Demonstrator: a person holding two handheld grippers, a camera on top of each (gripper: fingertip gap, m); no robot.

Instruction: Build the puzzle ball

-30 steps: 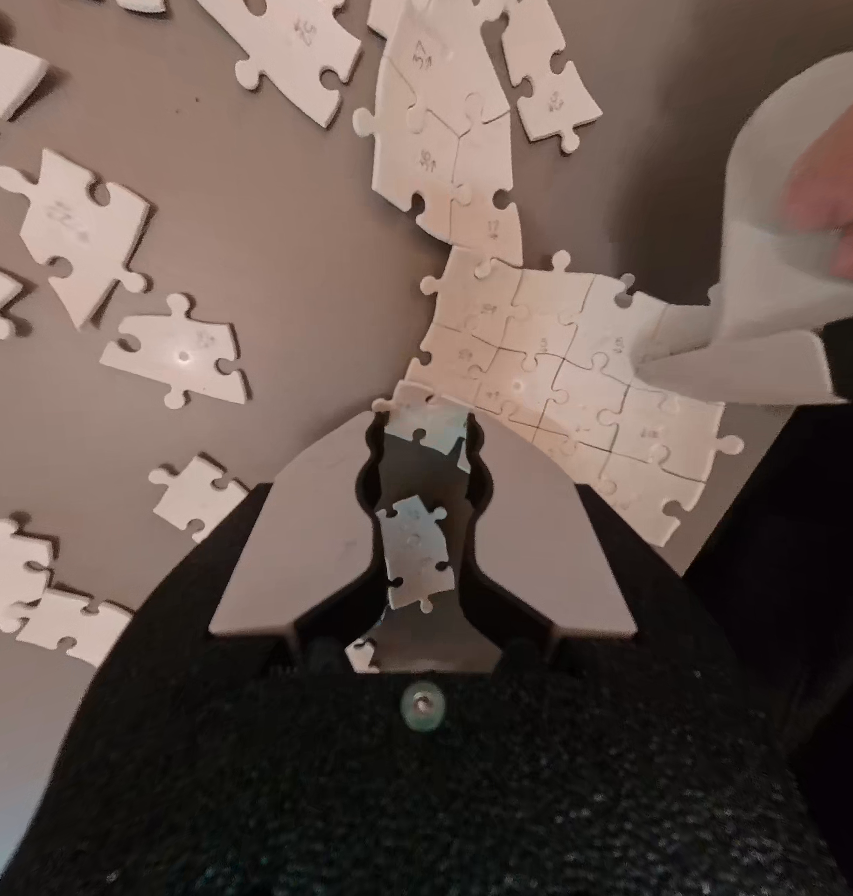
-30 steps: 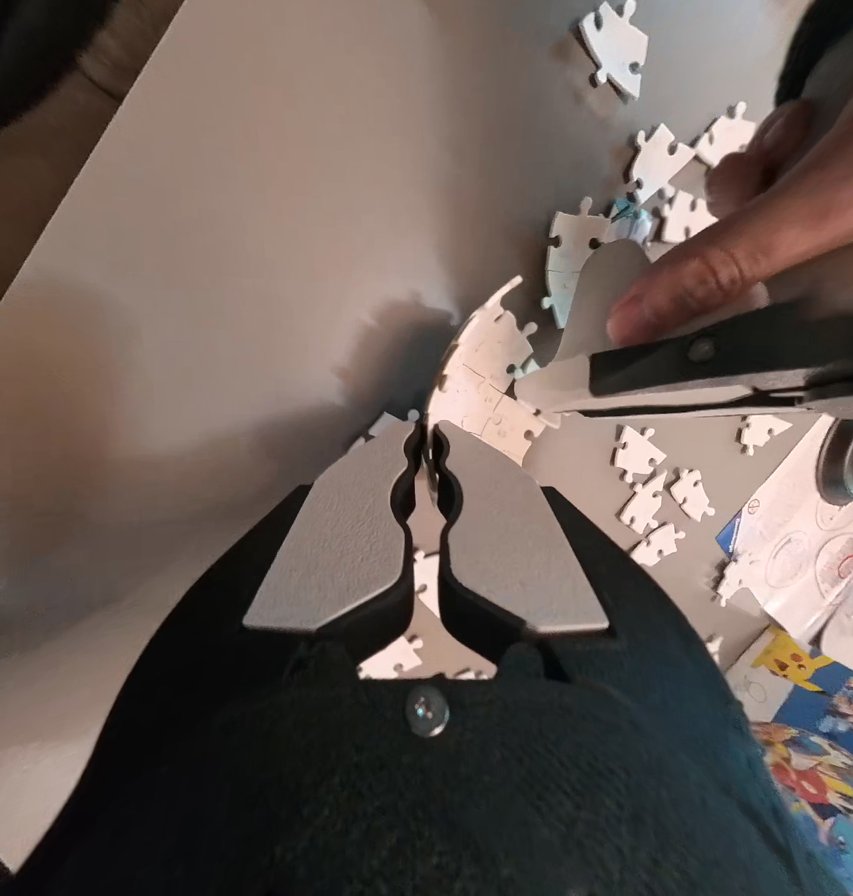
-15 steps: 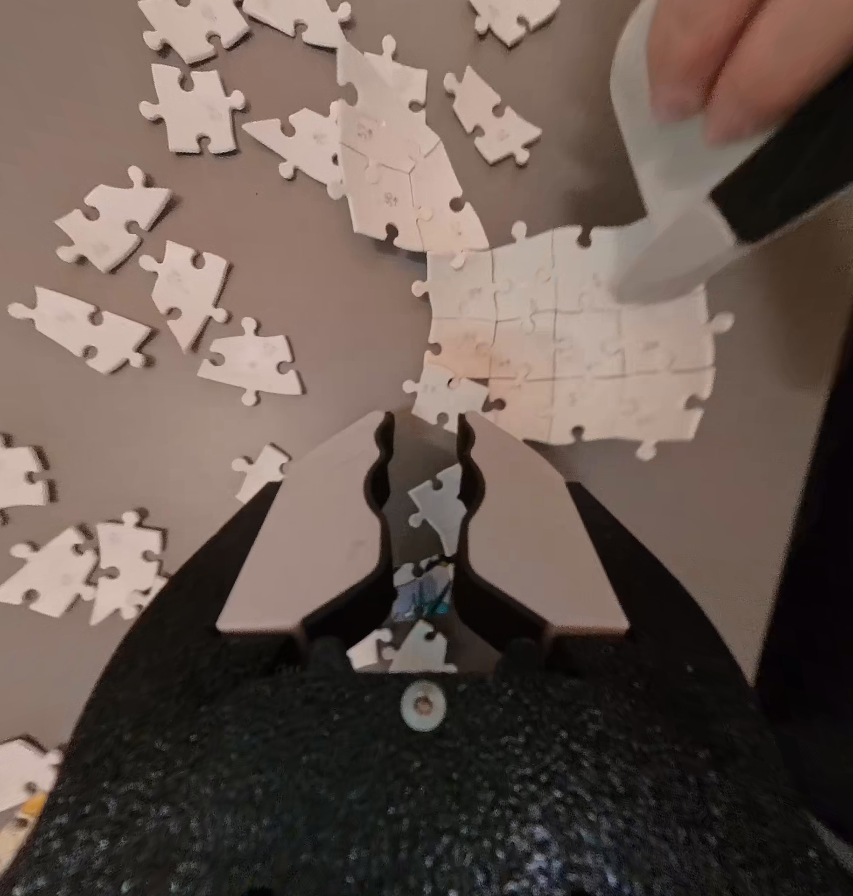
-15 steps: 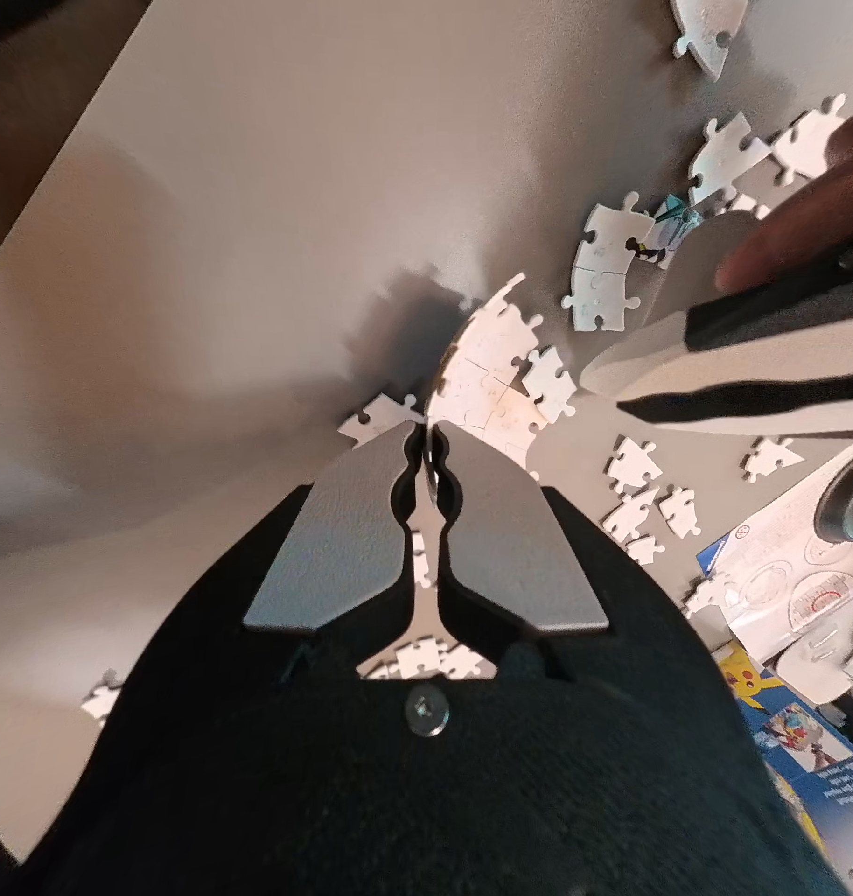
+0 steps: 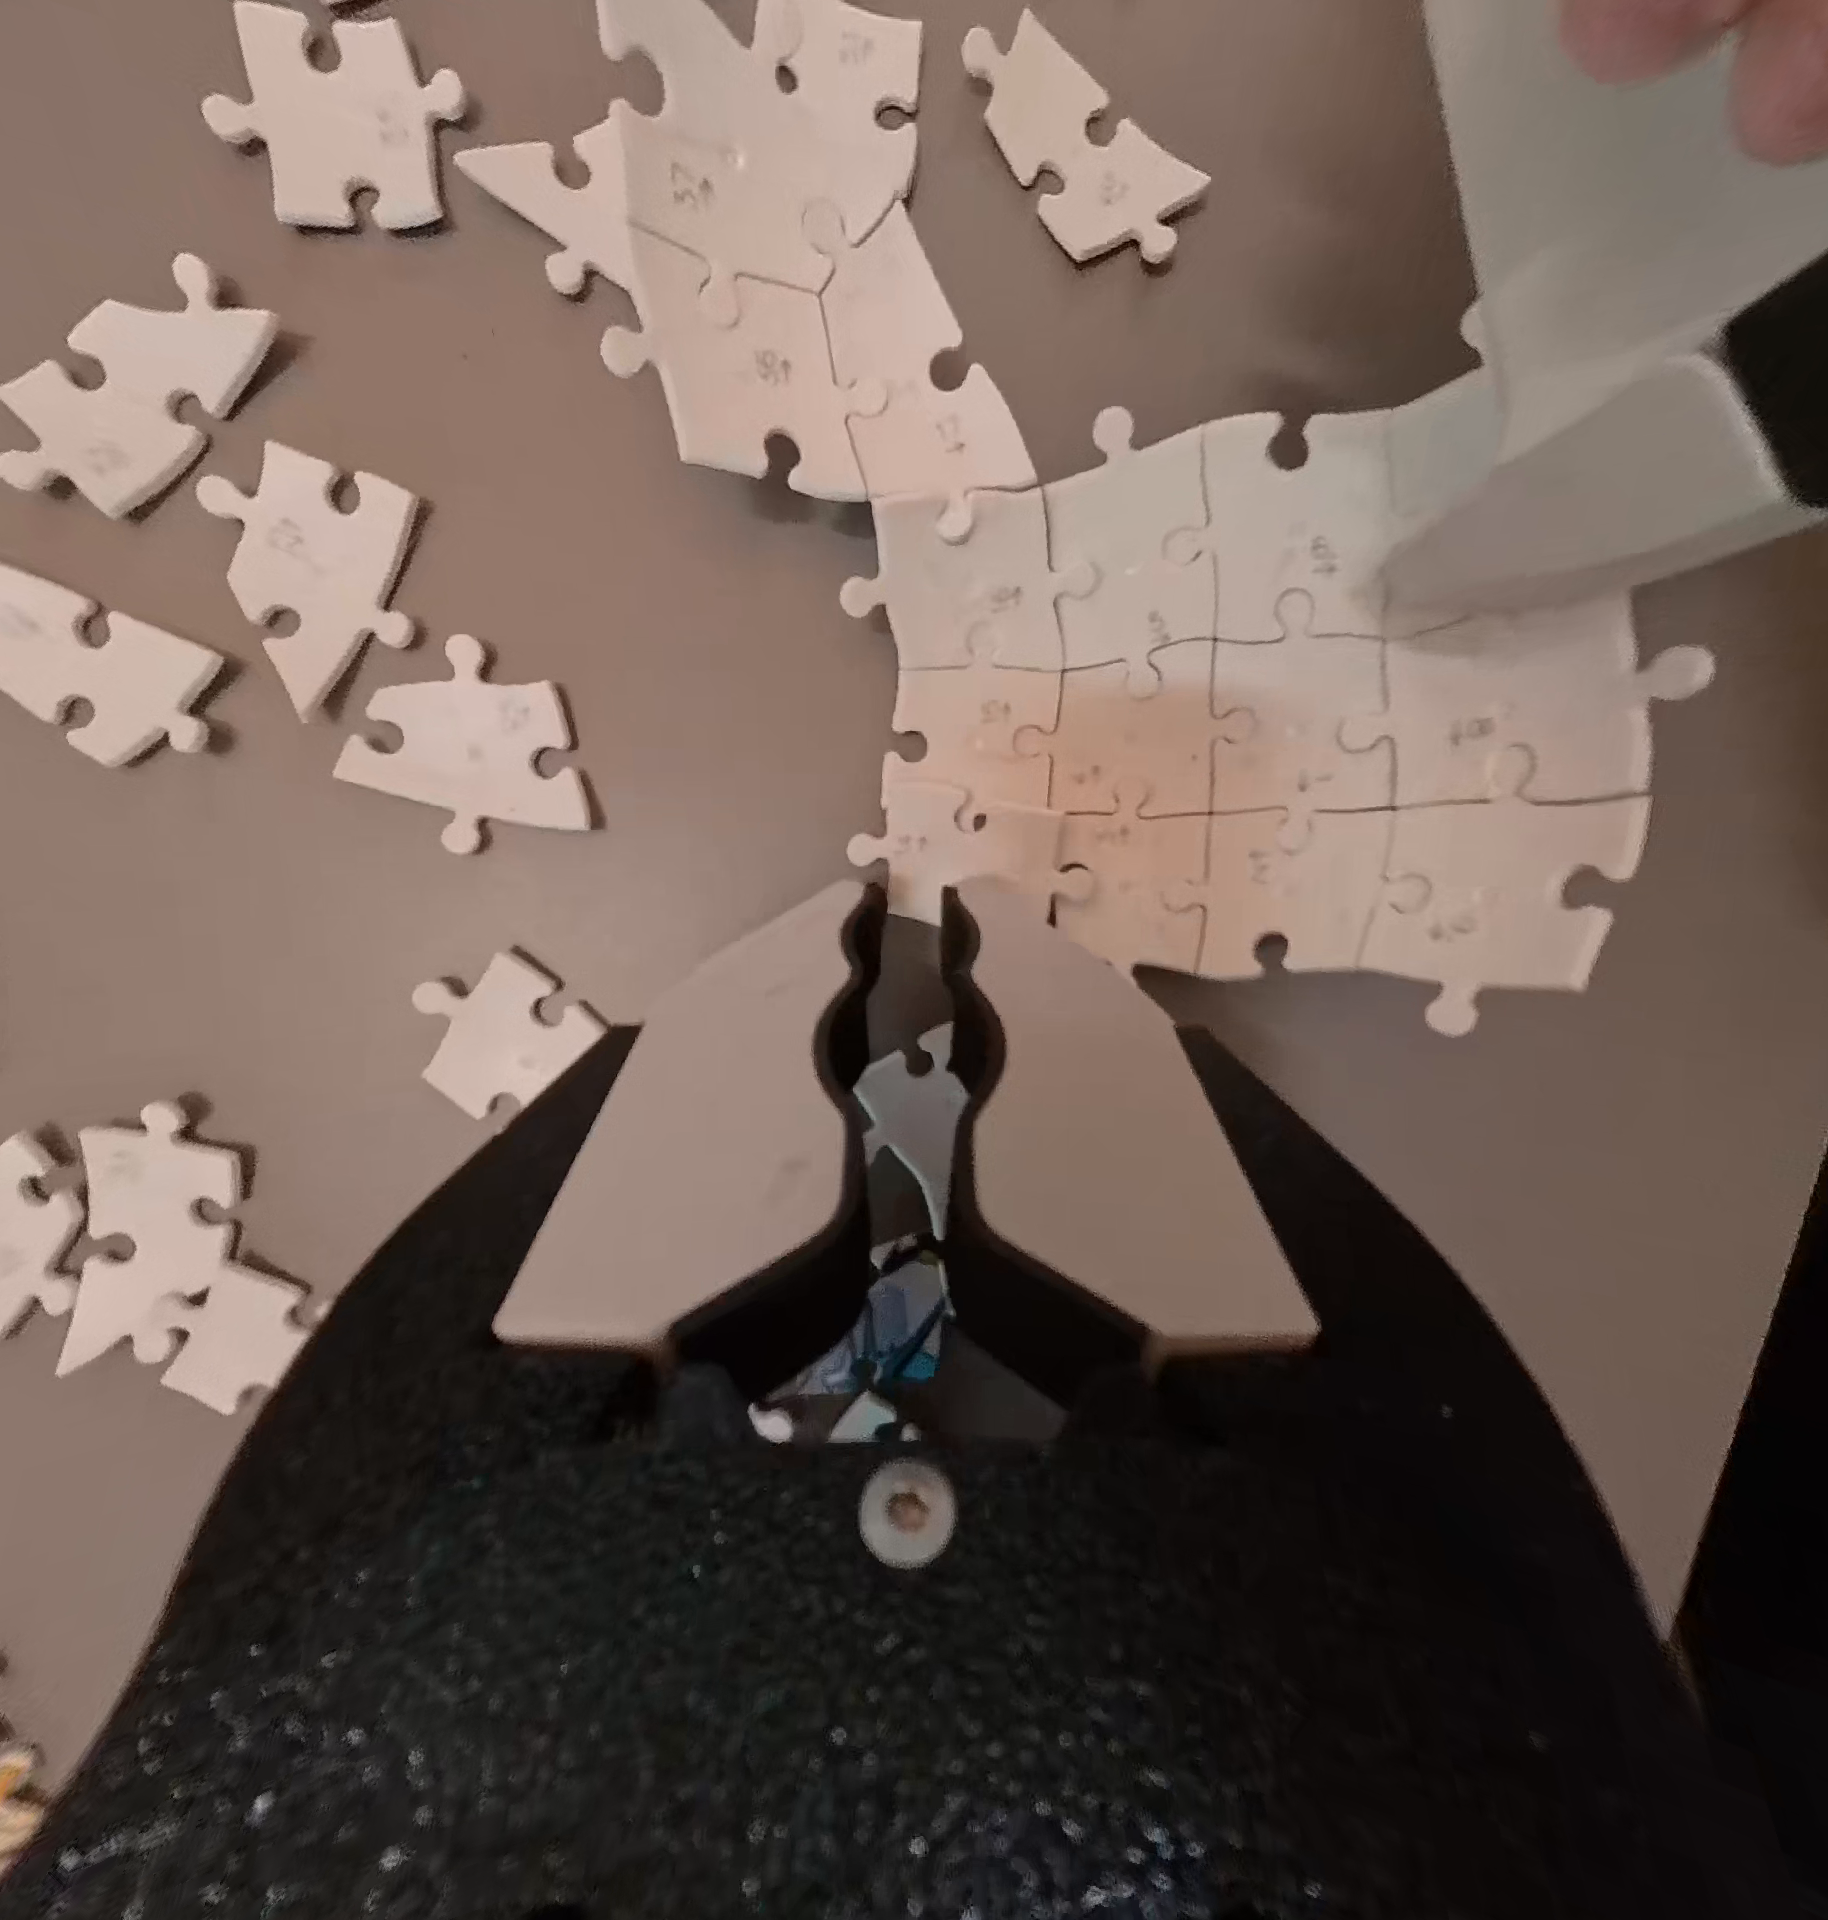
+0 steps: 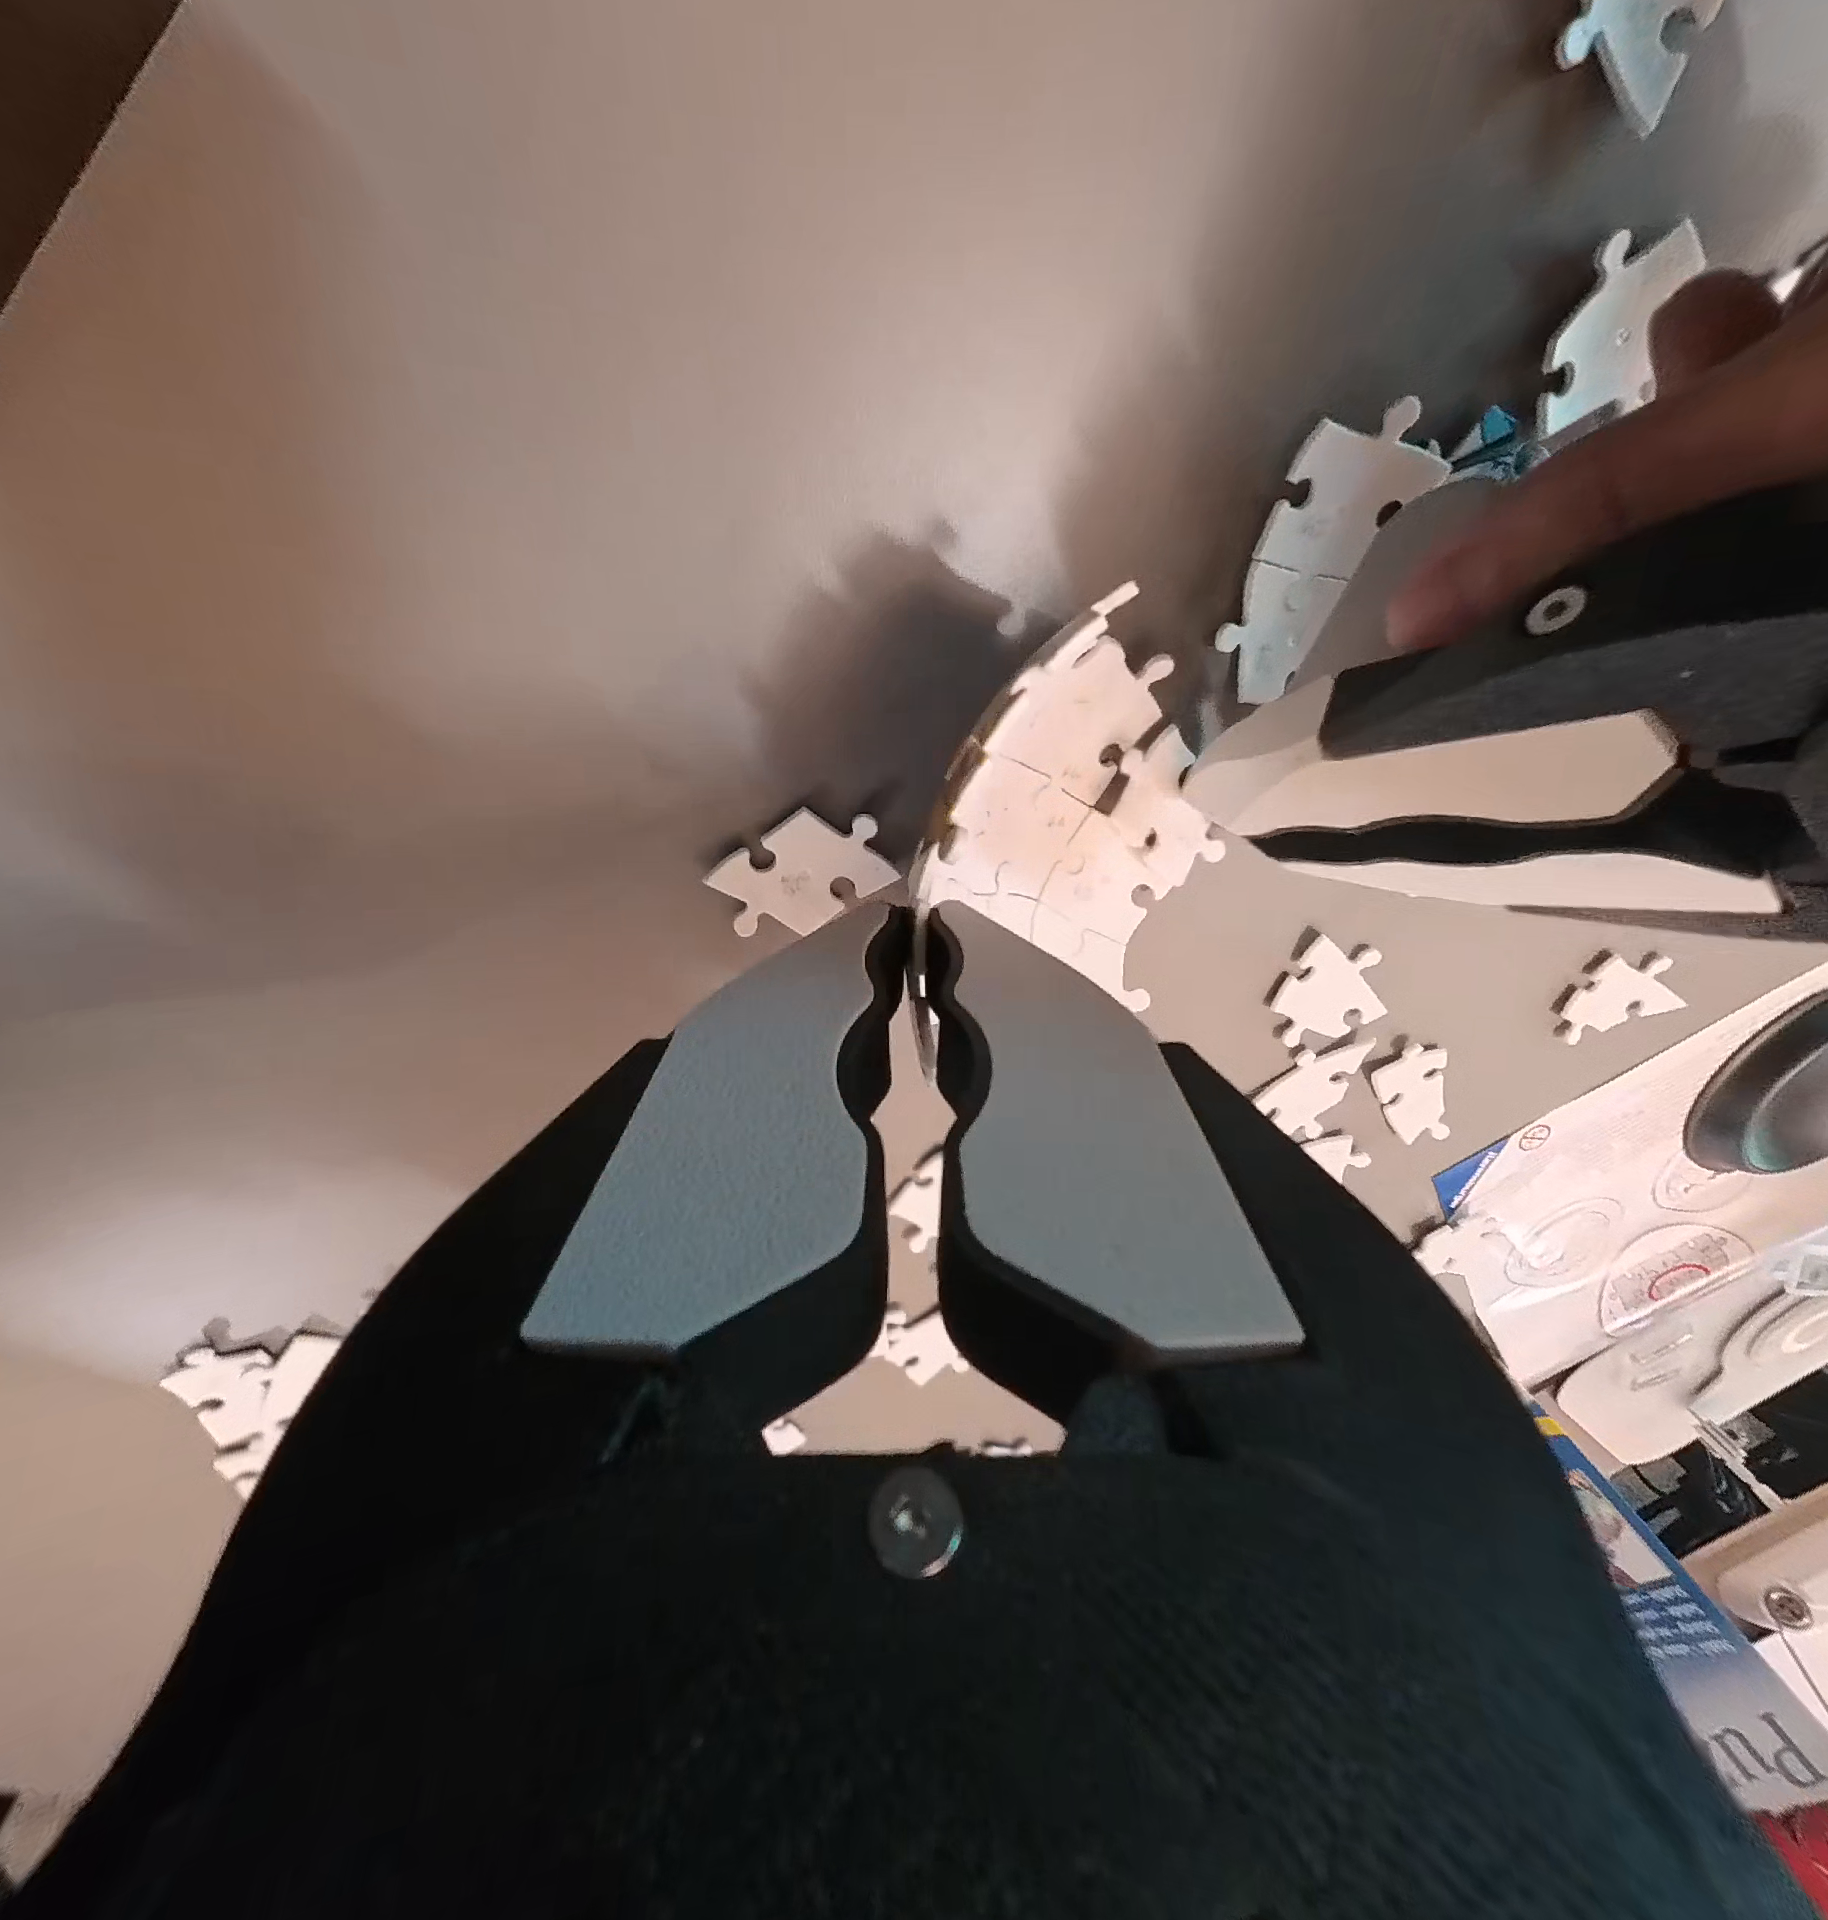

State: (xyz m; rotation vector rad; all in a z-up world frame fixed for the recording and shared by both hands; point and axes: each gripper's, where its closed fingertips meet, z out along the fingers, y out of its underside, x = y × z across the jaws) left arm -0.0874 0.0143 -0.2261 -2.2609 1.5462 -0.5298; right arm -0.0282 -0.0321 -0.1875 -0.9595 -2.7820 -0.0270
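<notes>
A curved sheet of joined white puzzle pieces [image 5: 1253, 727] is held above the grey table; it also shows in the right wrist view [image 6: 1055, 831]. My left gripper [image 5: 910, 909] is nearly shut on the corner piece [image 5: 915, 836] at the sheet's lower left edge. My right gripper [image 6: 915, 935] is shut on the sheet's rim. In the left wrist view it [image 5: 1409, 582] pinches the sheet's upper right. In the right wrist view the left gripper [image 6: 1201, 800] meets the sheet from the right.
A smaller cluster of joined pieces [image 5: 785, 312] lies beyond the sheet. Several loose white pieces [image 5: 463, 748] are scattered to the left, and one [image 6: 801, 868] lies by my right fingertips. A printed leaflet and box [image 6: 1616, 1247] lie at right. A hand [image 6: 1616, 499] holds the left gripper. Spacing between my two grippers at the tips: around 9 cm.
My left gripper has moved in to the sheet's lower left corner and its jaws have narrowed onto the corner piece. My right gripper has kept its hold on the sheet.
</notes>
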